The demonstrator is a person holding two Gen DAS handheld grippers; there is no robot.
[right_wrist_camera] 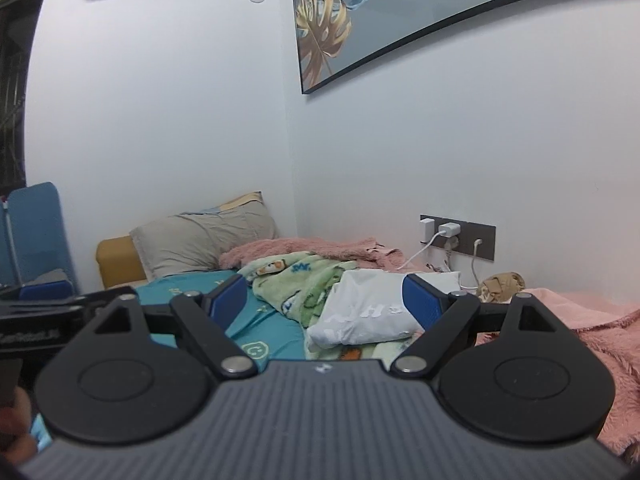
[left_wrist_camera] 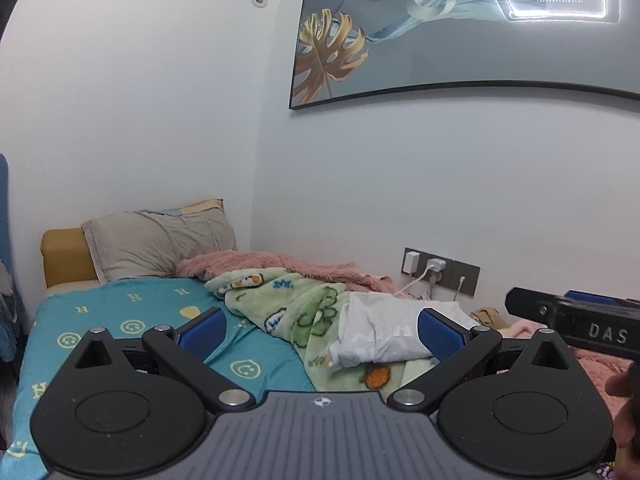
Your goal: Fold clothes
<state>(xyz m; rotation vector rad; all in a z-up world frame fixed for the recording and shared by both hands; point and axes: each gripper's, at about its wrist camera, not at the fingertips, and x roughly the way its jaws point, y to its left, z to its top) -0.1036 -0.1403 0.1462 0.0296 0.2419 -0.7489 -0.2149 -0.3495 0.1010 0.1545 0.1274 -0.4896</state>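
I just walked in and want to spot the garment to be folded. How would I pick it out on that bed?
Start at the bed with the teal smiley sheet. Against the wall lies a green cartoon blanket, and on it rests the white garment. It is the only plain white bundle, with faint pale lettering, among patterned and pink bedding.

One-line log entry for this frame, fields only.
left hand-held gripper: open, empty | right hand-held gripper: open, empty | white garment: bundled on green blanket, untouched | fold: not started

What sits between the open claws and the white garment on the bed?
Nothing visible. The white garment lies on the green cartoon blanket, straight ahead of the left claw and right claw, both open and empty, with only air between.
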